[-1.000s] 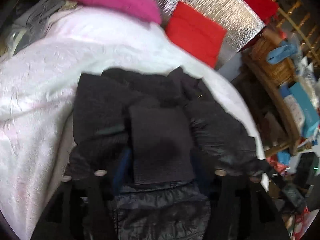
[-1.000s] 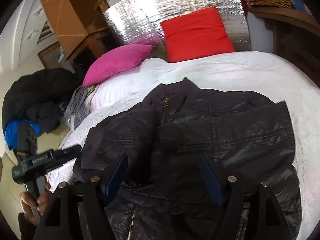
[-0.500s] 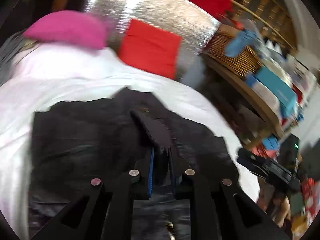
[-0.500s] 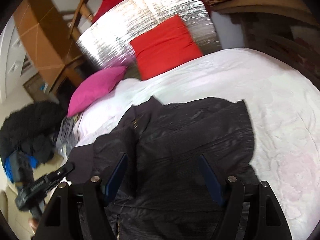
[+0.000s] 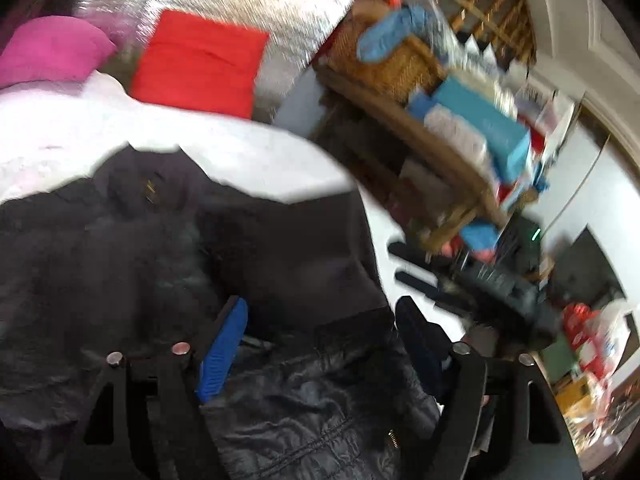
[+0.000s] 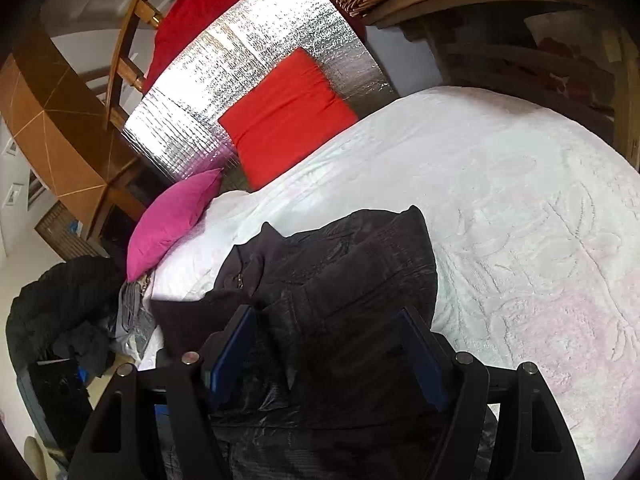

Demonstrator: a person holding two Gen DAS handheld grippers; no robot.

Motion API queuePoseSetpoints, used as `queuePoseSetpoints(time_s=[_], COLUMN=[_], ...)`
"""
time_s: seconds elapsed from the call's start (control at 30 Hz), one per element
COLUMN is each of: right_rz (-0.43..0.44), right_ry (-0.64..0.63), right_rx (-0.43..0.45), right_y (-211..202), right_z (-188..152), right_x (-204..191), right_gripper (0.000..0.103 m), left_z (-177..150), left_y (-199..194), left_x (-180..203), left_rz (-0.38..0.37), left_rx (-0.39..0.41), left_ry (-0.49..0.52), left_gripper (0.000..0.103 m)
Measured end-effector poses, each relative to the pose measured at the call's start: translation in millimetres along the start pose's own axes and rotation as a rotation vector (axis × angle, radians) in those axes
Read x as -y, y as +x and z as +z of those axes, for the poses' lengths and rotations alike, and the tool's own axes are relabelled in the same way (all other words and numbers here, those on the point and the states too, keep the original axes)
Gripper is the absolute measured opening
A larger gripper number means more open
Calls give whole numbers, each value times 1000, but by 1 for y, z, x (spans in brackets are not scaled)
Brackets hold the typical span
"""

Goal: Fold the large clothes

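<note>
A black puffer jacket [image 5: 120, 248] [image 6: 340, 280] lies on the white bedspread [image 5: 240, 160] [image 6: 520, 220], collar toward the pillows. One sleeve with a knit cuff [image 5: 296, 256] is folded across its body. My left gripper [image 5: 320, 340] hovers over that sleeve; its jaws are opening, the cloth lies between them and the blue pads [image 5: 224, 344] do not press on it. My right gripper [image 6: 324, 352] stands open low over the jacket's folded side, nothing pinched. The right gripper [image 5: 480, 280] also shows in the left wrist view, off the bed's right edge.
A pink pillow [image 6: 172, 220] and a red cushion [image 6: 288, 116] lean at a silver foil headboard [image 6: 240, 80]. A wooden shelf [image 5: 420, 140] with a wicker basket and boxes stands right of the bed. Dark clothes [image 6: 60, 312] pile up on the floor to the left.
The left gripper was shut on the sleeve's cuff half a second ago, carried it across the jacket, and has now let go and spread. The right gripper swung sideways, still wide.
</note>
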State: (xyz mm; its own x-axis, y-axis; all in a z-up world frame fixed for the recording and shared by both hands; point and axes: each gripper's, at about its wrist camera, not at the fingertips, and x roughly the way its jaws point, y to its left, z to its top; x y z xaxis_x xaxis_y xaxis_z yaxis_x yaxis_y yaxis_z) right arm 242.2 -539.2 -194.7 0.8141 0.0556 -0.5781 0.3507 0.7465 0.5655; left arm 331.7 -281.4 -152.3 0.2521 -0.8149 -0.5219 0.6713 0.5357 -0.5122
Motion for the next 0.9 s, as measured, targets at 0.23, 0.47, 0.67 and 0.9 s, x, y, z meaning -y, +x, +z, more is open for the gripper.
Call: queuePoseSetpoints(time_s=[0.23, 0.47, 0.67, 0.9], right_rz=[52, 87, 70, -27], right_ry=[31, 114, 96, 67], right_rx=[-18, -77, 4, -189], right_y=[8, 31, 36, 94], right_z=[-1, 2, 15, 1], right_x=[1, 18, 23, 23], right_gripper=[77, 77, 77, 57], left_z=[6, -12, -28, -33], left_y=[-66, -77, -63, -49], left_x=[-85, -148, -174, -187], left_rz=[309, 579, 728, 690], left_rx=[105, -4, -129, -191], left_ry=[-202, -341, -317, -355], left_gripper=[88, 88, 88, 88])
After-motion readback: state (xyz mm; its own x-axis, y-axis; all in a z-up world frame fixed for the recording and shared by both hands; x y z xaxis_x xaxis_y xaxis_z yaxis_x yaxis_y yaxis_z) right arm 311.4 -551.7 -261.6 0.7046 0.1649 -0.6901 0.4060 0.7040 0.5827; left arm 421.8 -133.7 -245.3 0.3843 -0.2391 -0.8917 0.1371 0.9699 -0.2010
